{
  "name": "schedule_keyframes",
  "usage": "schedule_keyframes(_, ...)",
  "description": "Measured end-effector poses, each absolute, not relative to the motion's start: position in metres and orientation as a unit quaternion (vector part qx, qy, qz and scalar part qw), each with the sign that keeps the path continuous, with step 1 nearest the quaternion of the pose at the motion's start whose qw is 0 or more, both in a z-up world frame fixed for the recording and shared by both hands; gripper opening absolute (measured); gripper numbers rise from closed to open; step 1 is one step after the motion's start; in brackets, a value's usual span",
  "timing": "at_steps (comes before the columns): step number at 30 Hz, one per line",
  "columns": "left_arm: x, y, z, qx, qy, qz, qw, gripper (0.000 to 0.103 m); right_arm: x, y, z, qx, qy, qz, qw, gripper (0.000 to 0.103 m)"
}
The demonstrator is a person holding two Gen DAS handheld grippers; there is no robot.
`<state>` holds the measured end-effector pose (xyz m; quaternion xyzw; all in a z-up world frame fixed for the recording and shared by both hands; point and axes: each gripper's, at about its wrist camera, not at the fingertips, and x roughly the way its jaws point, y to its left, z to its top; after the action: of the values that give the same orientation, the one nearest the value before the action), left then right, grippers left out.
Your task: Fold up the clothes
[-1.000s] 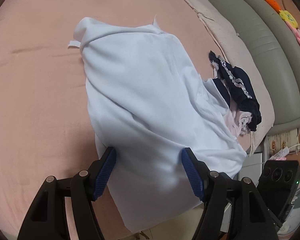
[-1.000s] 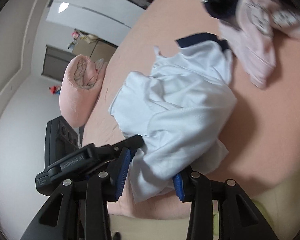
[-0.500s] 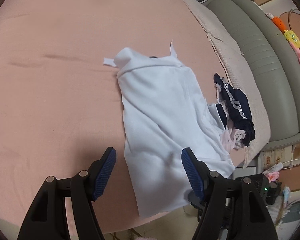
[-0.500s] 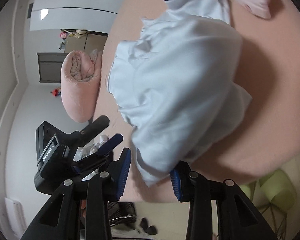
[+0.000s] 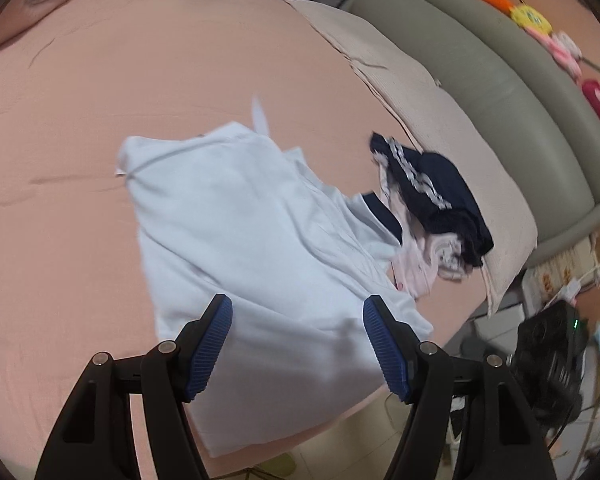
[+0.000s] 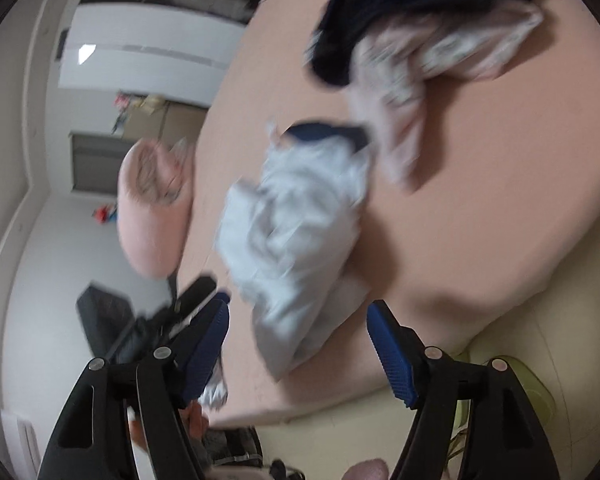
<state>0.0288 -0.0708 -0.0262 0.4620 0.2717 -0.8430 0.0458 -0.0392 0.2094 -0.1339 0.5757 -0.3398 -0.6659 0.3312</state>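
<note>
A white garment with a navy collar lies crumpled on the pink bed sheet, its near end hanging over the bed's edge. My left gripper hovers open above that near end, holding nothing. In the blurred right wrist view the white garment lies on the bed ahead of my right gripper. Its jaws are opening, the cloth's lower end shows between the fingers, and the pads do not press on it. The left gripper's body shows to its left.
A navy garment and a pale pink one lie heaped to the right of the white one. A grey-green headboard runs along the right. A rolled pink quilt lies at the bed's far end. The floor is below.
My right gripper was shut on the white garment's edge and has let it go, its jaws now wide. The garment has settled on the bed. The left gripper rose and stayed open.
</note>
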Motion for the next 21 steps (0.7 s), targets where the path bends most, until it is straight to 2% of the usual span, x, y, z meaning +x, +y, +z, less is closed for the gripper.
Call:
schedule_keyframes(3, 0.035, -0.057, -0.022, 0.460, 0.227, -0.857, 0.047, 0.066, -0.046, 0.213, -0.136, 0.575, -0.337, -0.673, 0.321, 0.072)
schedule_keyframes(9, 0.050, -0.007, -0.008, 0.434, 0.039, -0.897, 0.067, 0.066, -0.062, 0.206, -0.140, 0.577, -0.351, -0.664, 0.320, 0.073)
schedule_keyframes(11, 0.055, 0.009, -0.008, 0.421, -0.006, -0.904, 0.069, 0.068, -0.062, 0.204, -0.141, 0.579, -0.356, -0.657, 0.327, 0.073)
schedule_keyframes(13, 0.058, 0.023, -0.010, 0.408, -0.047, -0.909, 0.073, 0.074, -0.062, 0.204, -0.142, 0.579, -0.351, -0.658, 0.329, 0.073)
schedule_keyframes(17, 0.056, 0.050, -0.023, 0.408, -0.147, -0.897, 0.090, 0.076, -0.058, 0.210, -0.143, 0.577, -0.348, -0.659, 0.334, 0.073)
schedule_keyframes(21, 0.055, 0.076, -0.042, 0.403, -0.257, -0.874, 0.091, 0.076, -0.060, 0.214, -0.153, 0.570, -0.404, -0.624, 0.350, 0.074)
